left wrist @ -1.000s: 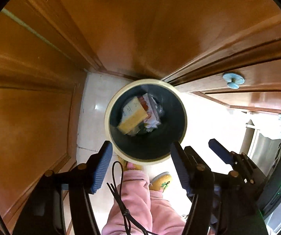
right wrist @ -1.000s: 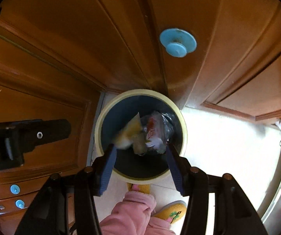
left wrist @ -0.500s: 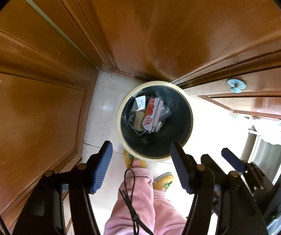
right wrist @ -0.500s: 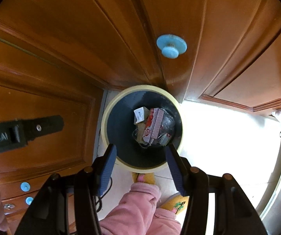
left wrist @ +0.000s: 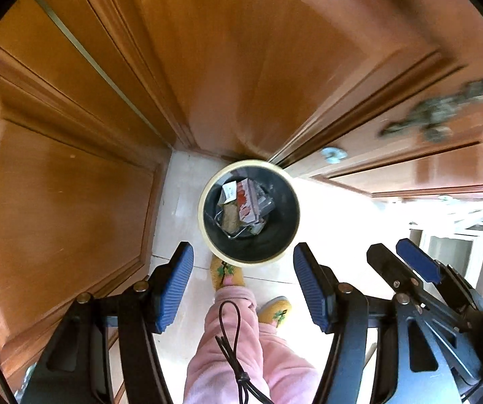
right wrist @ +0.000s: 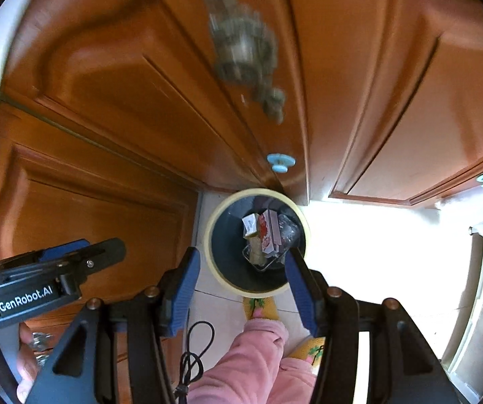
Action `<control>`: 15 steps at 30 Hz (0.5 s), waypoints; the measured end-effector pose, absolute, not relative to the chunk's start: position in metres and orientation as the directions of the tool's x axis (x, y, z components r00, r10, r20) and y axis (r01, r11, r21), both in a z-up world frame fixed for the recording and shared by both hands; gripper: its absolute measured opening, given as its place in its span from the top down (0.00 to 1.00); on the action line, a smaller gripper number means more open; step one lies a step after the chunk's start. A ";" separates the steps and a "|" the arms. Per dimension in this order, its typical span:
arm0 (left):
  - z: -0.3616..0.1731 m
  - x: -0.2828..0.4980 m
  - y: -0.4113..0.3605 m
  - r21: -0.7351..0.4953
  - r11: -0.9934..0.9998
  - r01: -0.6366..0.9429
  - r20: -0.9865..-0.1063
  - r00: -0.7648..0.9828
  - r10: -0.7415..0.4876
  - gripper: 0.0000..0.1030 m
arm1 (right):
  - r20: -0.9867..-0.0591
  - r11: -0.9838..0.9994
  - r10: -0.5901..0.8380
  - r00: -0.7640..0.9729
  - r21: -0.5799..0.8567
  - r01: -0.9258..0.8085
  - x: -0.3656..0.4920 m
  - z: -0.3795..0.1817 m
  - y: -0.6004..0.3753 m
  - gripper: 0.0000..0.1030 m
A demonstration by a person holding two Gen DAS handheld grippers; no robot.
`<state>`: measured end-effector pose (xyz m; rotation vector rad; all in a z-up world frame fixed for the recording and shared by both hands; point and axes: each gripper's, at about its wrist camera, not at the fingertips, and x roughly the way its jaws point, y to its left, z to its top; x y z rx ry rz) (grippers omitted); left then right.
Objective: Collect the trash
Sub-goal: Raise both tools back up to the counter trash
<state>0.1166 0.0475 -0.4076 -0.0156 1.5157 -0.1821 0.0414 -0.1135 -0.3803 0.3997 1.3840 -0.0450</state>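
**A:** Left wrist view has us looking straight down on the bin (left wrist: pixel 249 213), which stands on the floor in the corner of the wooden doors (left wrist: pixel 73 202). Our left tongs (left wrist: pixel 243 281) stand apart with nothing between the pads, and the right tongs (right wrist: pixel 243 289) are the same, parted and bare.

**B:** So where is the trash (left wrist: pixel 245 207)?

**A:** Inside the bin, at the bottom: a red-and-white carton, a small white packet beside it, a tan piece below that, and some crumpled clear plastic at the side. It all sits well below the rim, nothing hanging over the edge.

**B:** Then we judge this drop finished. What matters for the step in hand?

**A:** Bringing both tongs up and away cleanly. We should keep them clear of the bin rim and of the door knob (right wrist: pixel 281 162) just behind the bin. The cable (left wrist: pixel 233 333) dangling over the pink sleeve (left wrist: pixel 241 346) could snag, so we mind that too.

**B:** And our slippers (left wrist: pixel 226 271) sit right against the bin.

**A:** Yes; we step back without nudging it.
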 end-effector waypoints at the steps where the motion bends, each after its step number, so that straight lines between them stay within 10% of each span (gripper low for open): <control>1: -0.395 0.114 0.049 -0.127 0.986 0.111 -0.989 0.057 -0.134 0.42 | -0.959 0.933 0.199 0.204 0.249 0.260 0.039 -0.367 -0.114 0.49; 15: -0.216 0.088 0.038 -0.119 0.975 0.186 -0.933 0.315 -0.174 0.36 | -0.911 0.945 0.185 0.370 0.268 0.188 0.028 -0.194 -0.125 0.49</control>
